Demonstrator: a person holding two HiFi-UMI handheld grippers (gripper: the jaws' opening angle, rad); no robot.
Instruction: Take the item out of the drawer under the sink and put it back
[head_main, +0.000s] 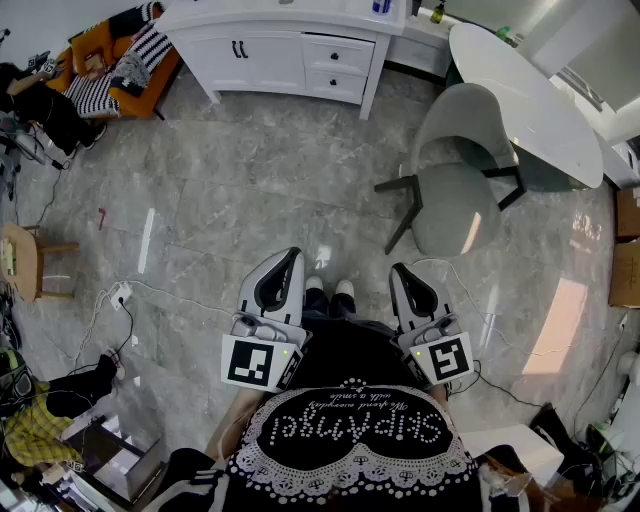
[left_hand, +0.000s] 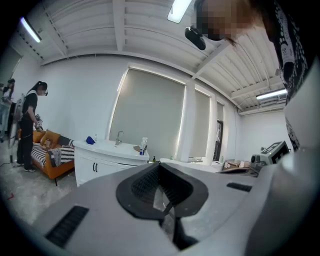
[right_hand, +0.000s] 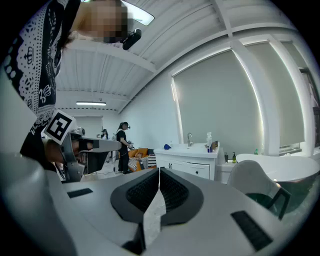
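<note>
One open stretch of floor (head_main: 250, 190) lies between the person and the cabinet (head_main: 270, 50) w/ the sink, at the far wall. A round surface (head_main: 525, 100) and a chair (head_main: 455, 170) stand right of the route.

Step in hand (judged): the approach; task not yet begun. The drawers (head_main: 355, 62) at the cabinet's right end are all shut, so the item is not visible. It is presumably inside, but which drawer cannot be told.

Doing it well (judged):
- Walk straight fwd, keeping left of the chair and right of the cables (head_main: 120, 295).
- Stop near enough to reach, w/ room left for the drawer to run out in front of the legs.
- Spread one tool's jaws before arrival, not at the last moment.
- Take the dark handle (head_main: 337, 54) at its ctr and pull level, so the drawer does not rack.
- Leave the other tool free for the item.

Pose: both tools are held low and close to the torso, one each side of the feet, aimed fwd and slightly down toward the cabinet. The left tool (head_main: 290, 254) has its jaws together, nothing between them. The right tool (head_main: 400, 268) likewise has its jaws together, empty.
</note>
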